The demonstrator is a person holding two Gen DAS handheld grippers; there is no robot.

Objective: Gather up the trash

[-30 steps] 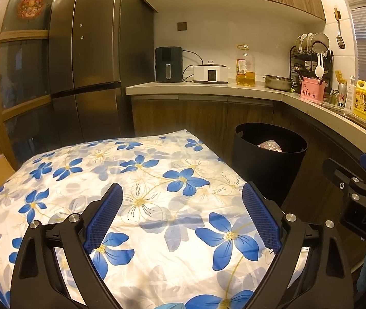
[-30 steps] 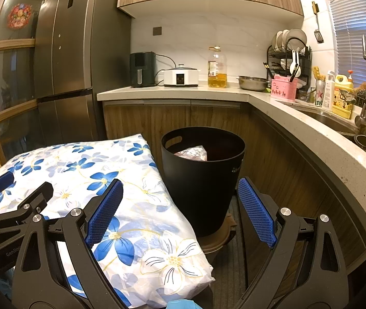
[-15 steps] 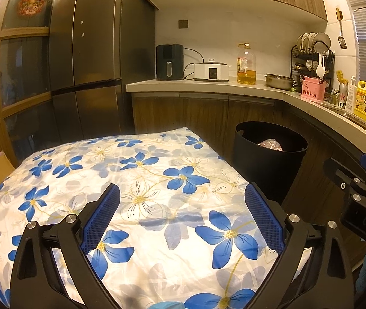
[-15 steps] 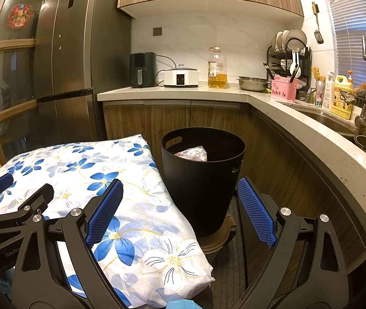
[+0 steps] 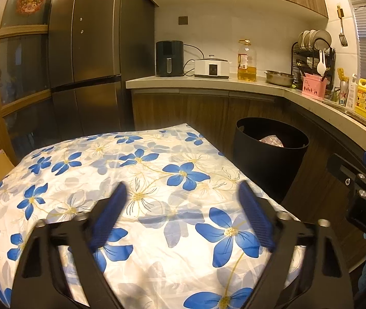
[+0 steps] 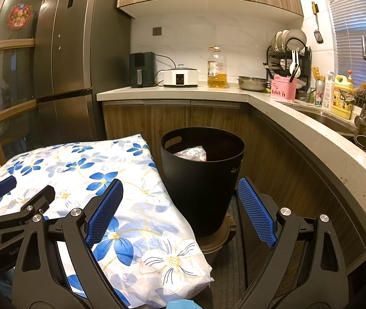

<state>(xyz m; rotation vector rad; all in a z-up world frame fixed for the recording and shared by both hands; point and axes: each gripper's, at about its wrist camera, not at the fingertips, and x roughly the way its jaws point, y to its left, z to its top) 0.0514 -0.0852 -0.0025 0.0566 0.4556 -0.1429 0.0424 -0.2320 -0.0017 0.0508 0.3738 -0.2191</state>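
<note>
A black round trash bin [image 6: 202, 177] stands on the floor by the counter; it also shows in the left wrist view [image 5: 270, 157]. A crumpled pinkish plastic bag [image 6: 190, 153] lies inside it, also visible from the left [image 5: 271, 139]. My left gripper [image 5: 183, 217] is open and empty above a table covered by a white cloth with blue flowers [image 5: 136, 175]. My right gripper [image 6: 180, 211] is open and empty, held in front of the bin at the table's right edge. No loose trash shows on the cloth.
A kitchen counter [image 6: 273, 103] curves along the back and right, with an air fryer [image 6: 142, 70], cooker, oil bottle, metal bowl, dish rack and sink. A tall fridge [image 5: 92, 51] stands at the left. The bin sits on a brown round base [image 6: 217, 237].
My left gripper has dipped and its fingers look blurred from motion, slightly closer together. The right gripper has not moved.
</note>
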